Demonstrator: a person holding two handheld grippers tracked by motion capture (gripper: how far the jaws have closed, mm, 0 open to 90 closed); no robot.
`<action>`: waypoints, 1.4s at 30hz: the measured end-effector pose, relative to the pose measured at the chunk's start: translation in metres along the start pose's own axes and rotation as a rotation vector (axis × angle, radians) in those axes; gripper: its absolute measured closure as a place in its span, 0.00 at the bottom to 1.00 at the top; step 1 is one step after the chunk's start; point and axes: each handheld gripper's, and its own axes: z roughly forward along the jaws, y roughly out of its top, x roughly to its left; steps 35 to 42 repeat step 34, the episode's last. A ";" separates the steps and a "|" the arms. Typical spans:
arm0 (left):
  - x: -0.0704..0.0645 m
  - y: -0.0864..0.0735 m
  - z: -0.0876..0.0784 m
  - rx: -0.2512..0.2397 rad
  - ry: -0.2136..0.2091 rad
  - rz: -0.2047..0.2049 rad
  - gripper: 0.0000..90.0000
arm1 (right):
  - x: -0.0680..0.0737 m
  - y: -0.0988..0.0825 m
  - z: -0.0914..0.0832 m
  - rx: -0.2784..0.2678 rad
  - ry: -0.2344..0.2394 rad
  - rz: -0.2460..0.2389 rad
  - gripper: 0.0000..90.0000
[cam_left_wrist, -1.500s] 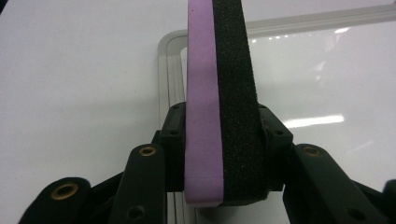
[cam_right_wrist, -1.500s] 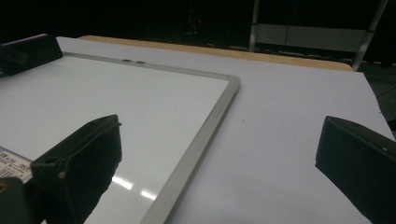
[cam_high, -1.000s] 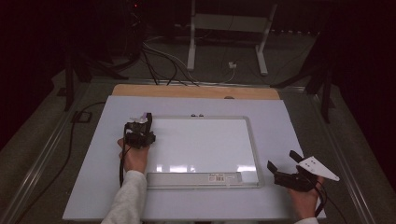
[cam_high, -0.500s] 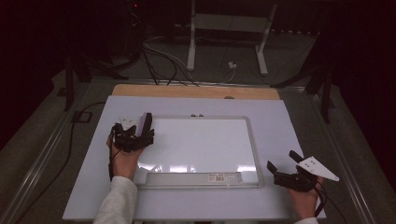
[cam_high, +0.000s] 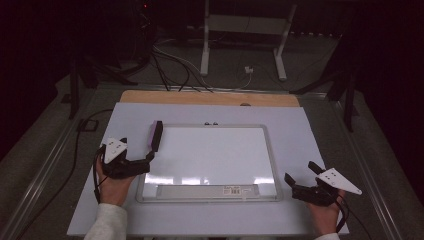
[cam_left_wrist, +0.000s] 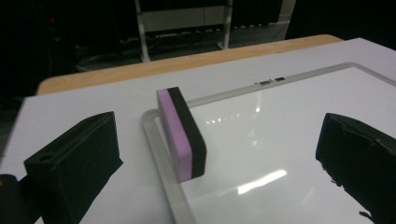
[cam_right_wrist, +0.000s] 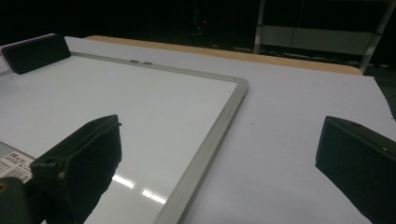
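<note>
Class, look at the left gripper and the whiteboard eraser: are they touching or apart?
Apart. In the left gripper view, the left gripper stands open, and the eraser sits on the whiteboard beyond its fingers, bare surface between.

No text can be read here. A white sticker with a barcode (cam_high: 243, 190) sits on the marker tray at the near edge of the whiteboard (cam_high: 210, 150), toward its right end; its print is too small to make out. In the right gripper view the same sticker (cam_right_wrist: 11, 164) shows dark lines of print, blurred beyond reading.
</note>
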 end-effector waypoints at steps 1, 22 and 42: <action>0.001 -0.002 -0.003 -0.005 0.002 -0.001 0.01 | 0.000 0.000 0.000 0.000 0.000 0.000 0.01; 0.009 -0.031 -0.026 -0.071 -0.006 0.007 0.01 | 0.004 0.001 0.000 -0.008 0.010 -0.012 0.01; 0.014 -0.037 -0.034 -0.096 -0.003 0.001 0.01 | 0.002 0.002 -0.001 -0.010 0.007 -0.011 0.01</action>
